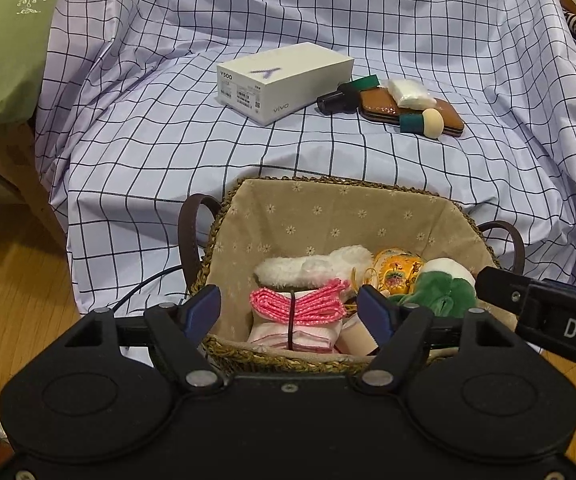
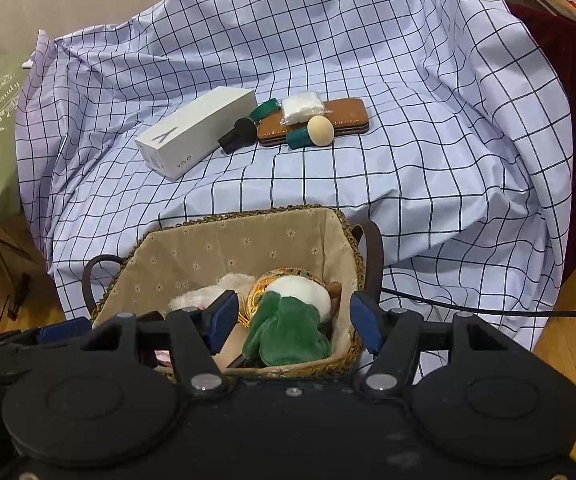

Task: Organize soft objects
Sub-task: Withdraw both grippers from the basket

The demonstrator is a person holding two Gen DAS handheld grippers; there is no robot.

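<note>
A woven basket with a beige floral lining stands on the floor in front of the checked cloth. It holds a pink and white bundle, a white fluffy item, a yellow pouch and a green and white plush. My left gripper is open and empty over the basket's near rim. My right gripper is open and empty above the plush in the same basket. The right gripper's body shows at the right edge of the left wrist view.
On the checked cloth lie a white phone box, a black and green tool, a brown case, a white packet and a round sponge. A green bag stands left. Wooden floor surrounds.
</note>
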